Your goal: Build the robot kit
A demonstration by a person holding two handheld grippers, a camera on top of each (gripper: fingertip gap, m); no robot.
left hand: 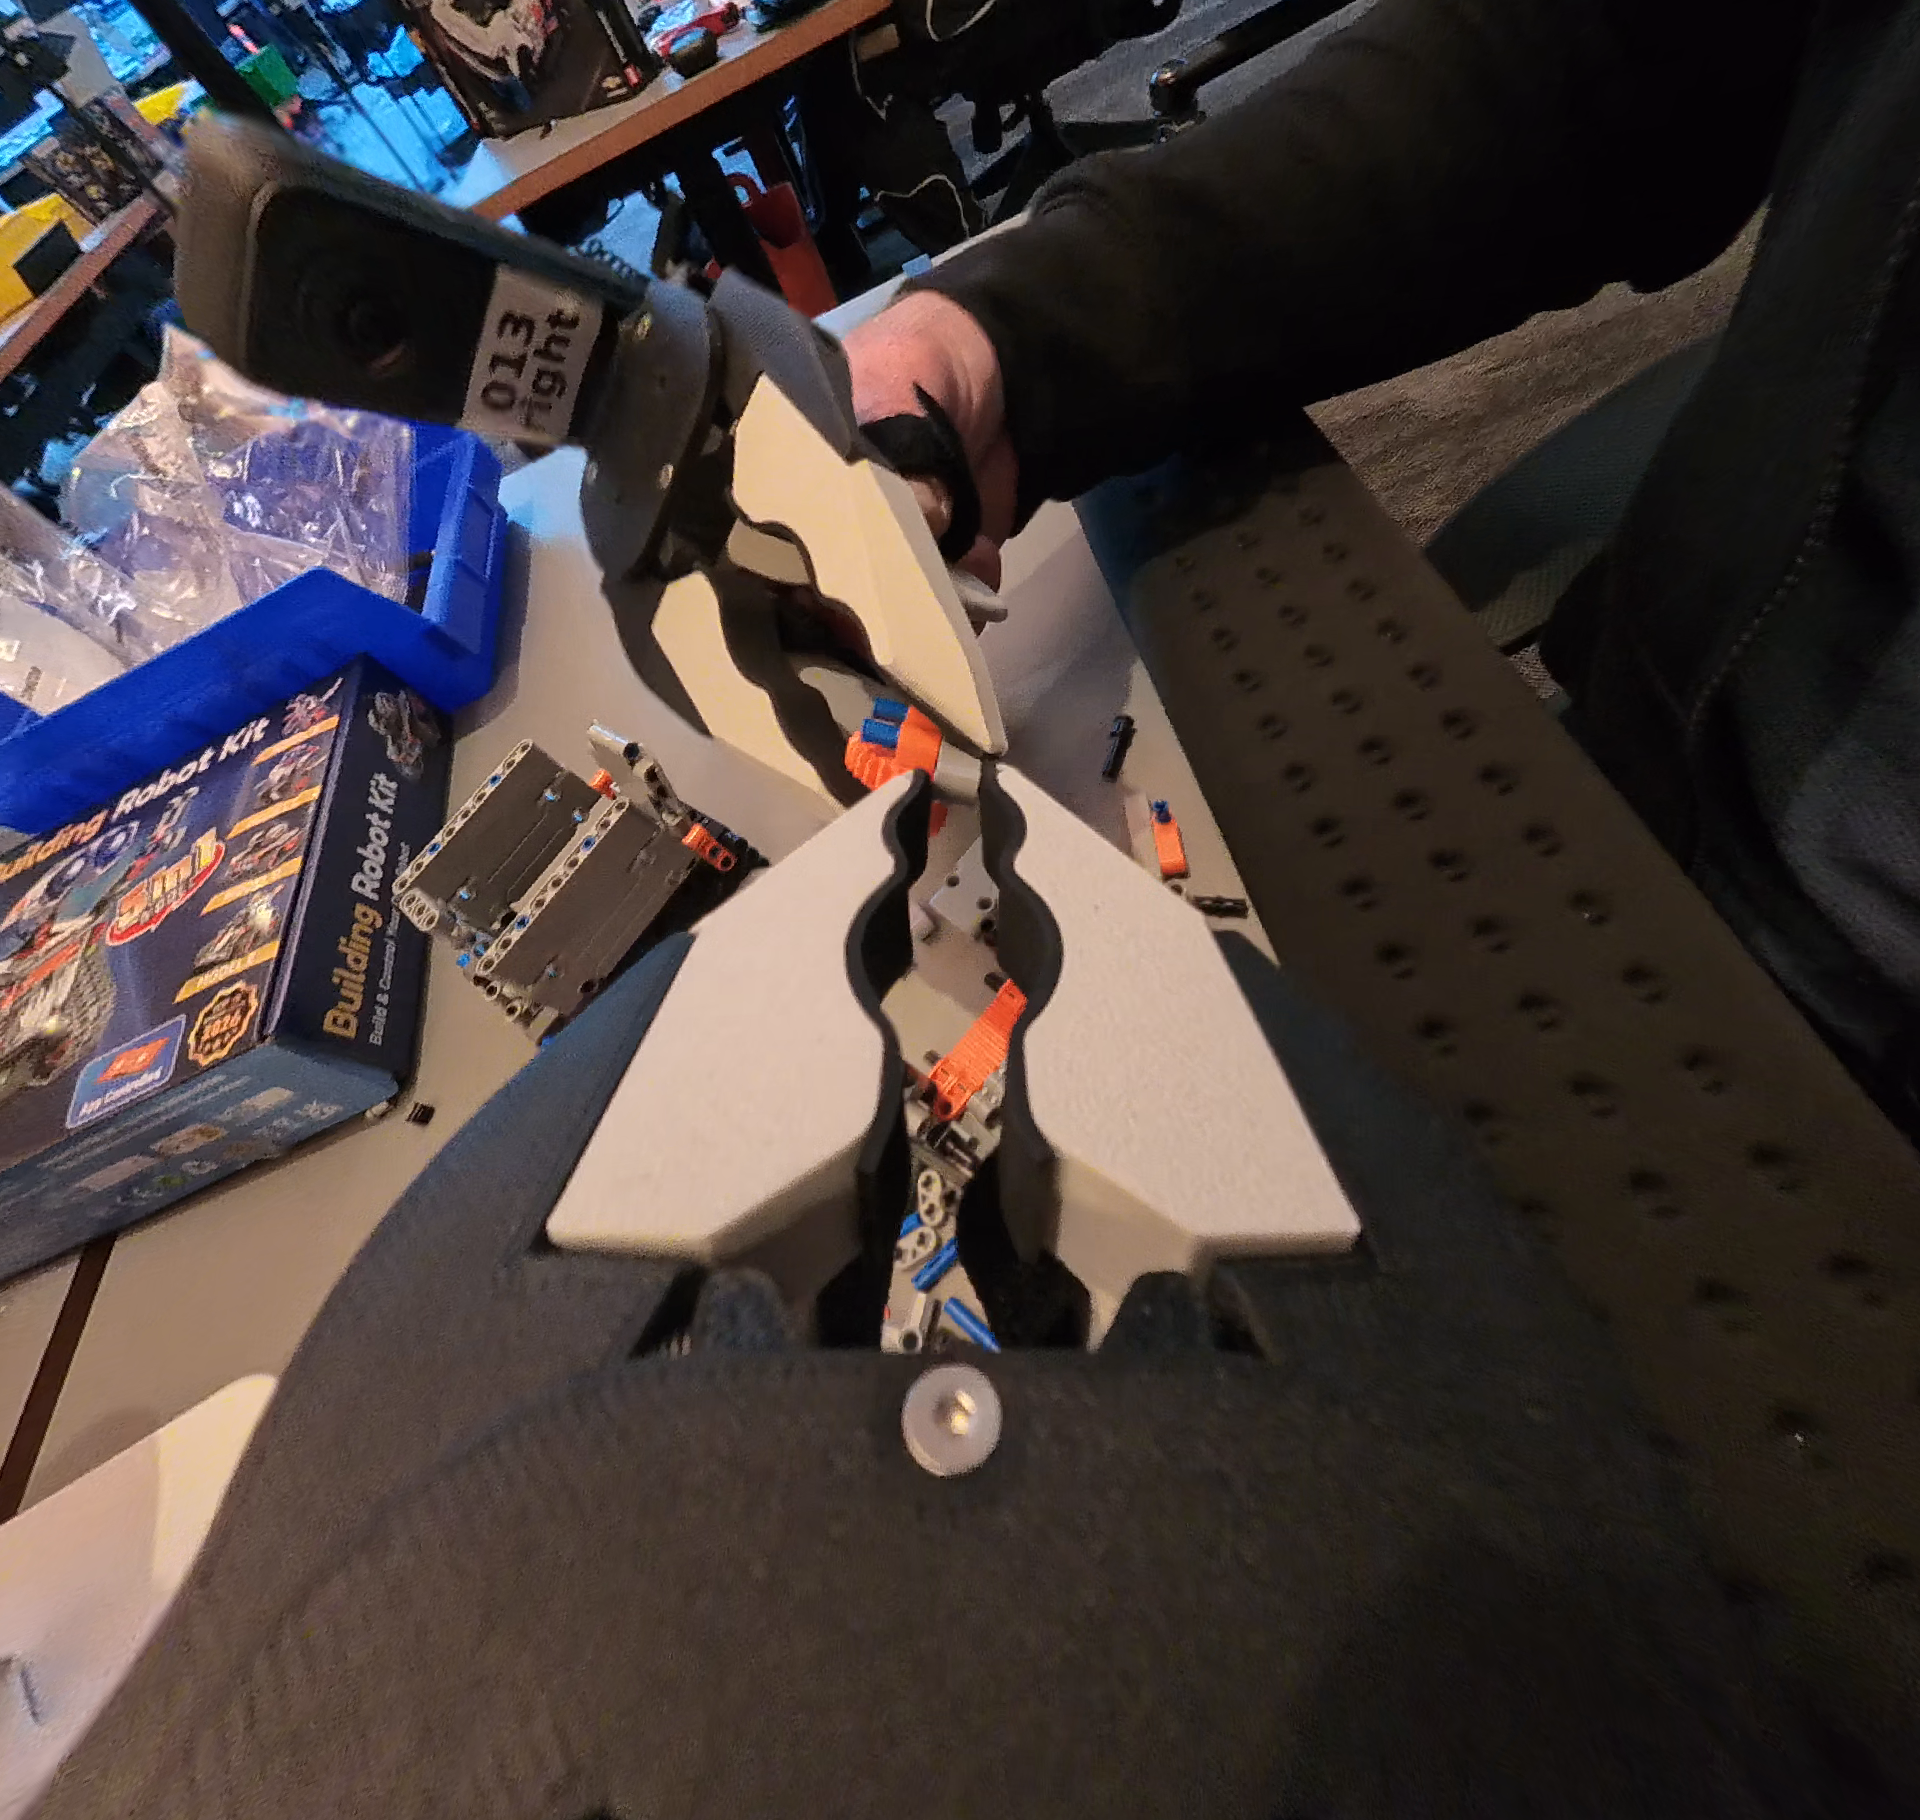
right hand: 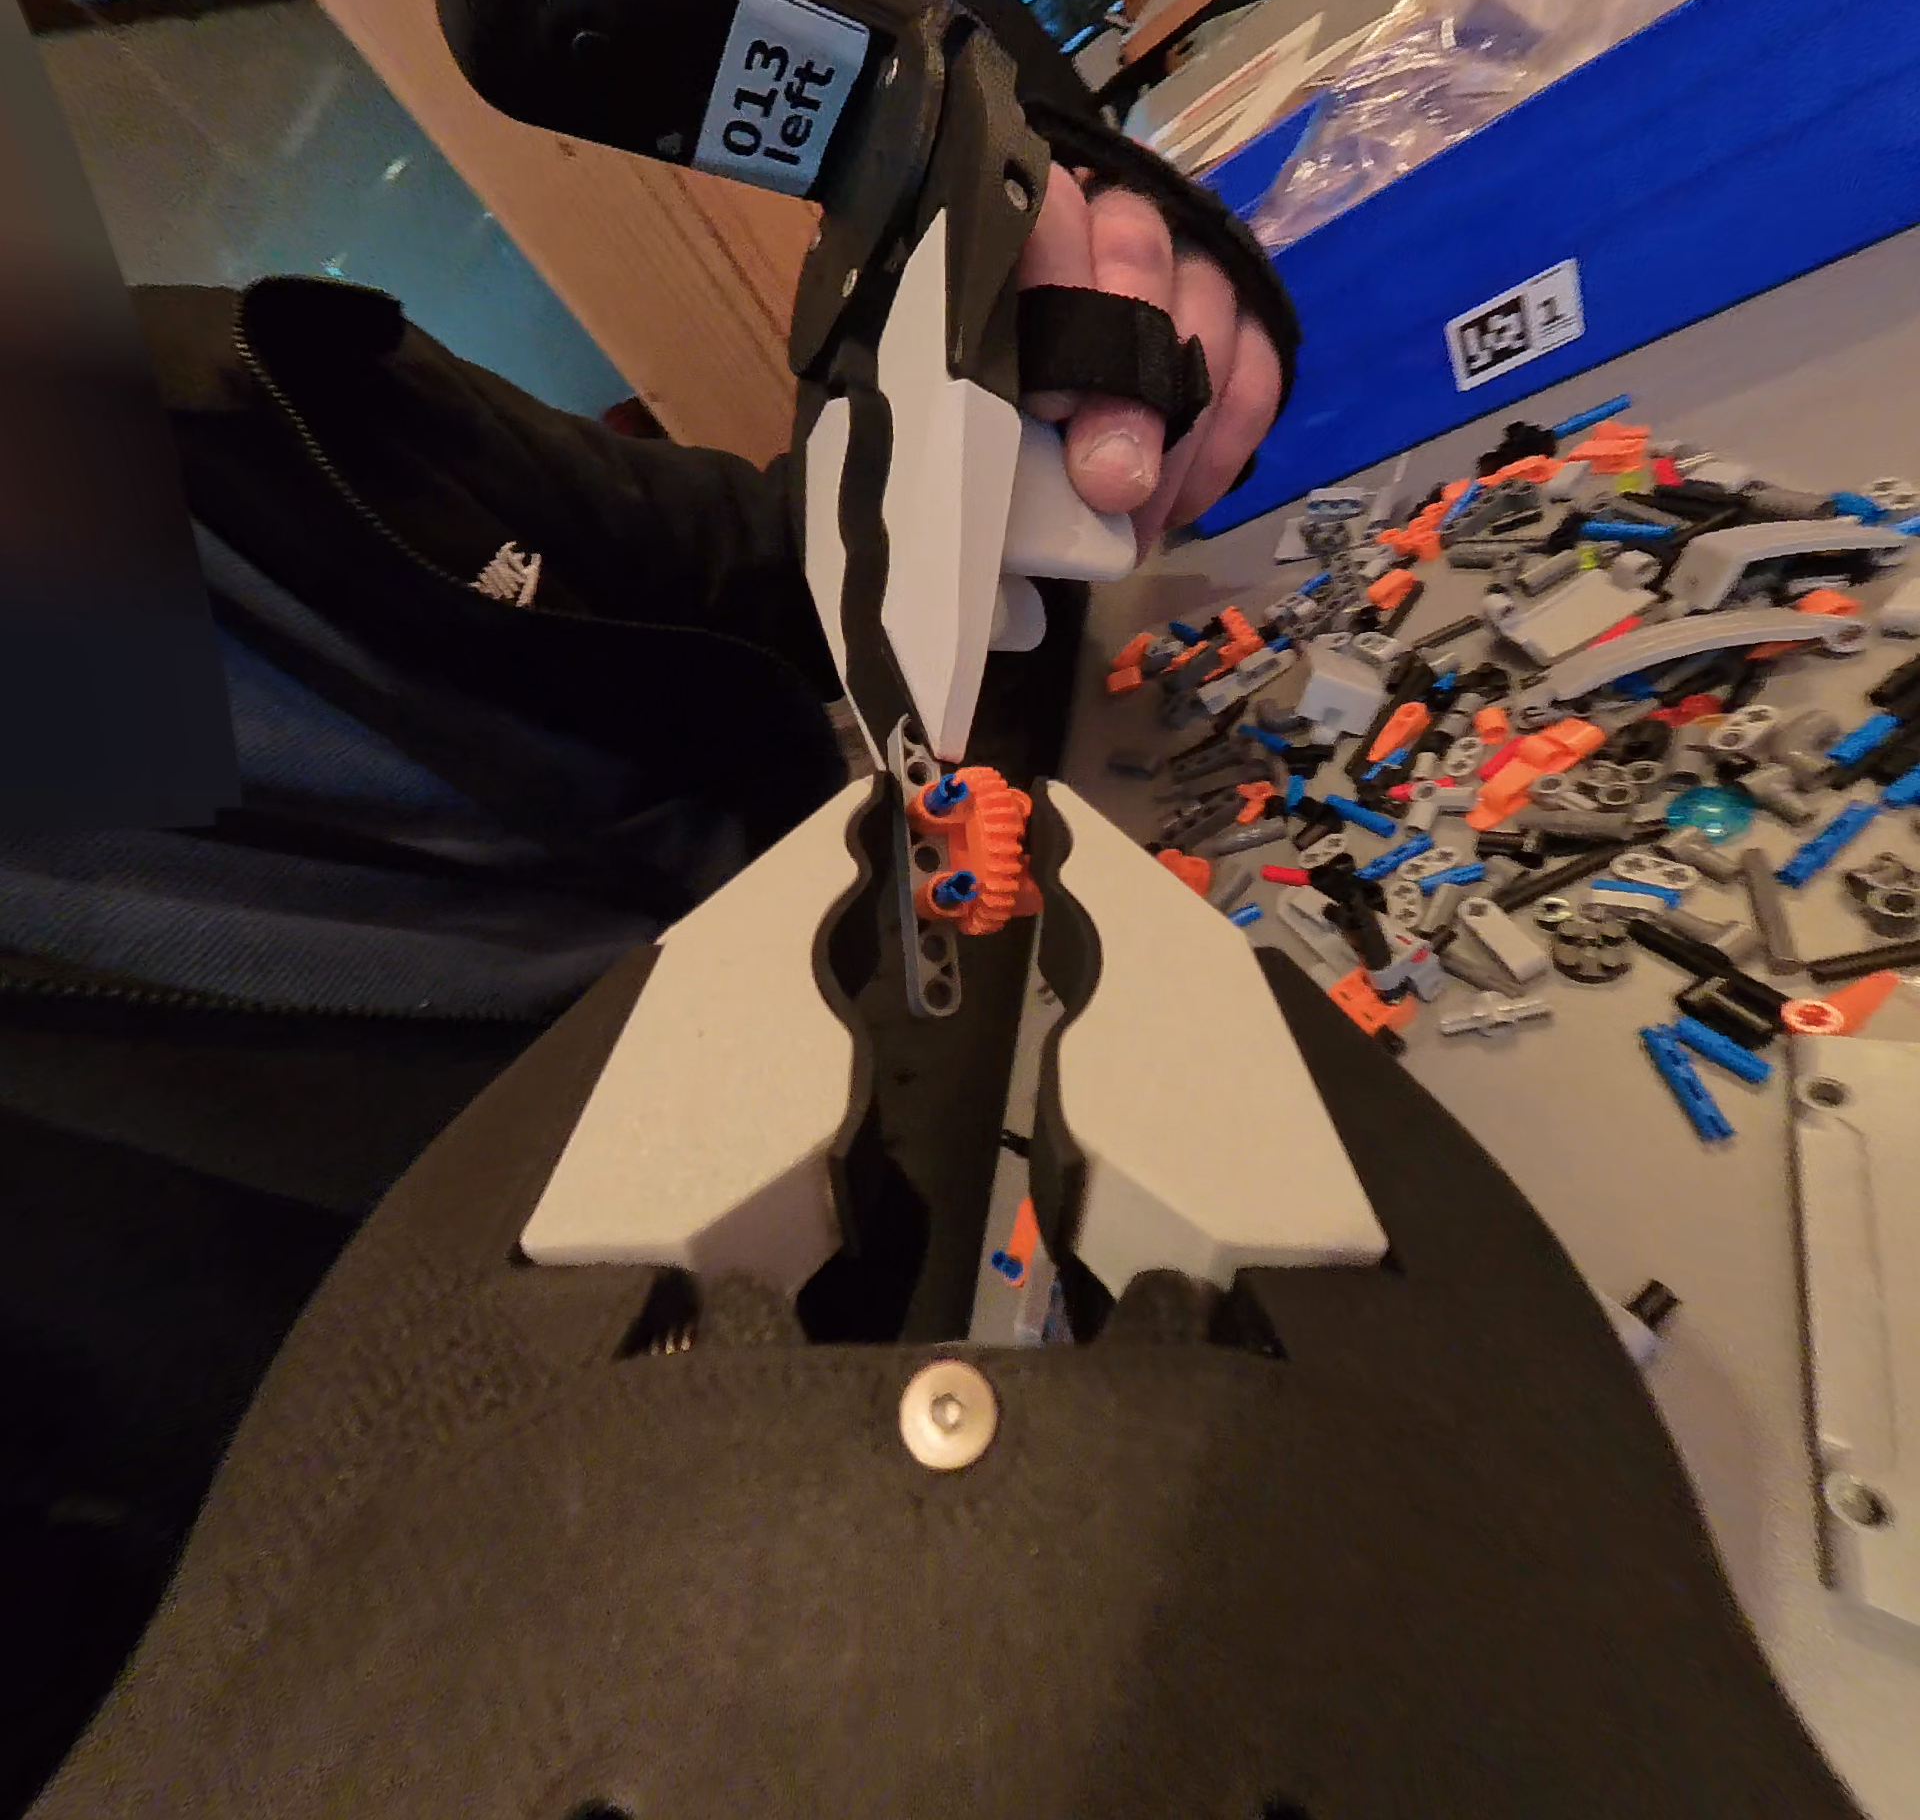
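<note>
My left gripper (left hand: 951, 781) is shut on the end of a thin grey holed beam (left hand: 957, 771). In the right wrist view this beam (right hand: 920, 923) hangs down from the left gripper's tips (right hand: 940, 747), which come in from above. An orange gear with two blue pins (right hand: 971, 861) sits on the beam. My right gripper (right hand: 958, 791) is closed around that gear, both pads touching it. In the left wrist view the right gripper (left hand: 914, 757) comes in from the upper left with the orange gear (left hand: 883, 747) between its tips. Both grippers meet tip to tip above the table edge.
A grey panel assembly (left hand: 551, 877), a dark blue printed box (left hand: 208, 939) and a blue bin (left hand: 312, 627) with plastic bags lie to the left. A pile of loose parts (right hand: 1558, 783) covers the table. A white plate (right hand: 1860, 1303) and a black perforated surface (left hand: 1455, 835) lie nearby. My left and right fingertips are right by each other.
</note>
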